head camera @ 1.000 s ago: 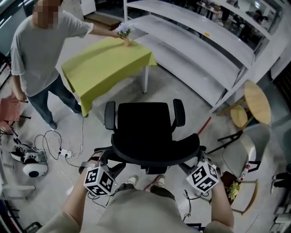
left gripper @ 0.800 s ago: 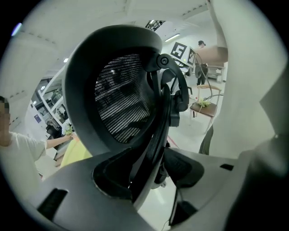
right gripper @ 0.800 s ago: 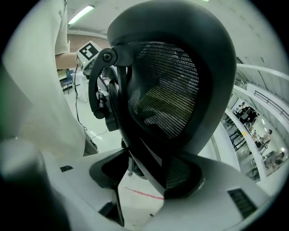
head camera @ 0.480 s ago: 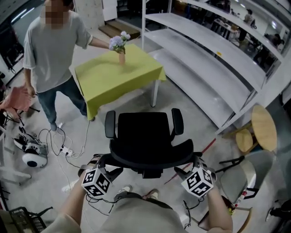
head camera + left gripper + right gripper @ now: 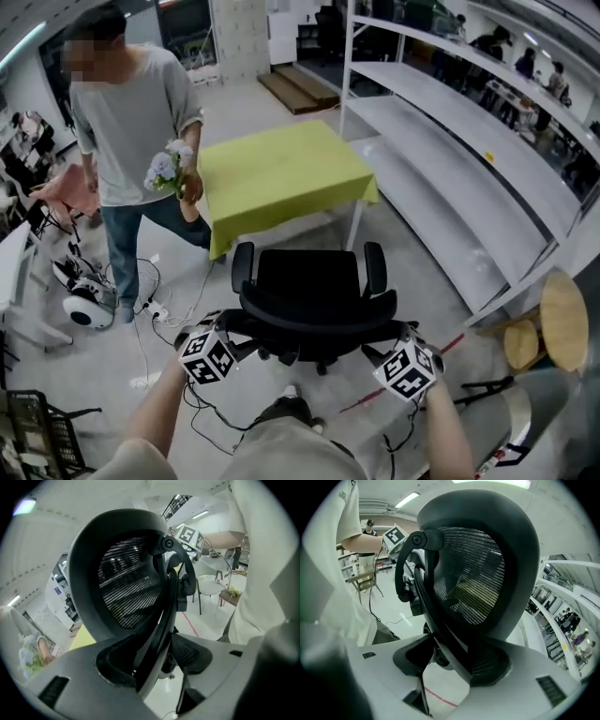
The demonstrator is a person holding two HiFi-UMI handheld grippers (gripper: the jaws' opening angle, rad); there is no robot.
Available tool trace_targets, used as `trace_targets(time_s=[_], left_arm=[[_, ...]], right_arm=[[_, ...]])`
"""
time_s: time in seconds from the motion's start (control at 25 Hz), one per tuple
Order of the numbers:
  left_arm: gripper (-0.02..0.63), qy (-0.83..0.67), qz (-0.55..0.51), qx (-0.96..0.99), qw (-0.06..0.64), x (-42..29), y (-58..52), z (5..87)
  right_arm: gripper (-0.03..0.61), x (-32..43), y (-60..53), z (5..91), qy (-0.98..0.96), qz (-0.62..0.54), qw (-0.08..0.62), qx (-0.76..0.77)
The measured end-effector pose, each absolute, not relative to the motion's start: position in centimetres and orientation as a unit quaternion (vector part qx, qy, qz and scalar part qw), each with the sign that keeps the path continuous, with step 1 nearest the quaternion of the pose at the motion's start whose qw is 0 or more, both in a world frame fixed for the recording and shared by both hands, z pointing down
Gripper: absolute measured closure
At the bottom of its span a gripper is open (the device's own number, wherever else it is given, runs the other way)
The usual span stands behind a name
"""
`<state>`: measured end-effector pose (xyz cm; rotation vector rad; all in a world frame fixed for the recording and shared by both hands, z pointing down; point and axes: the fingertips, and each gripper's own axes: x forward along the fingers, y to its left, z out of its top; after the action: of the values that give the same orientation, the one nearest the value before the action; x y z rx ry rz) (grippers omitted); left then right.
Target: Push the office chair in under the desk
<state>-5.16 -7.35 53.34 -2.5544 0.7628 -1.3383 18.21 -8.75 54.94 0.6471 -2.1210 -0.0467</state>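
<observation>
The black mesh office chair (image 5: 314, 291) stands in front of me with its back toward me. Beyond it is the desk (image 5: 281, 173) under a yellow-green cloth. My left gripper (image 5: 234, 339) is at the left edge of the backrest and my right gripper (image 5: 380, 352) at the right edge. In the left gripper view the backrest (image 5: 126, 588) fills the frame, and its rim runs between the jaws of the left gripper (image 5: 154, 667). The right gripper view shows the same: the right gripper (image 5: 450, 663) is shut on the rim of the backrest (image 5: 473, 583).
A person (image 5: 136, 112) stands left of the desk holding a vase of flowers (image 5: 167, 169). Cables (image 5: 155, 309) and a white device (image 5: 89, 305) lie on the floor at left. Long white shelves (image 5: 450, 122) run along the right, with round wooden stools (image 5: 562, 319) near them.
The chair and both grippers have moved toward the desk. The person has lifted the vase of flowers off the desk and now holds it beside the desk.
</observation>
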Motion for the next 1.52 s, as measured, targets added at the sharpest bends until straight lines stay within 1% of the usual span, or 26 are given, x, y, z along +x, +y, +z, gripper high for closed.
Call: trace_targets(time_s=[0.2, 0.52, 1.24, 1.52], left_arm=[[0.365, 0.274, -0.444, -0.848, 0.092, -5.8, -10.8, 53.3], [0.357, 0.305, -0.443, -0.838, 0.091, -7.2, -17.0, 52.9], [0.36, 0.331, -0.445, -0.83, 0.059, -6.9, -31.1, 53.0], [0.371, 0.34, -0.447, -0.826, 0.041, -6.5, -36.7, 53.1]], right_arm=[[0.347, 17.5, -12.4, 54.9, -0.857, -0.036, 0.444, 0.259], [0.342, 15.9, -20.0, 54.6, -0.864, -0.058, 0.438, 0.242], [0.336, 16.0, -35.9, 54.7, -0.87, -0.067, 0.438, 0.214], [0.33, 16.1, -42.7, 54.5, -0.875, -0.081, 0.431, 0.206]])
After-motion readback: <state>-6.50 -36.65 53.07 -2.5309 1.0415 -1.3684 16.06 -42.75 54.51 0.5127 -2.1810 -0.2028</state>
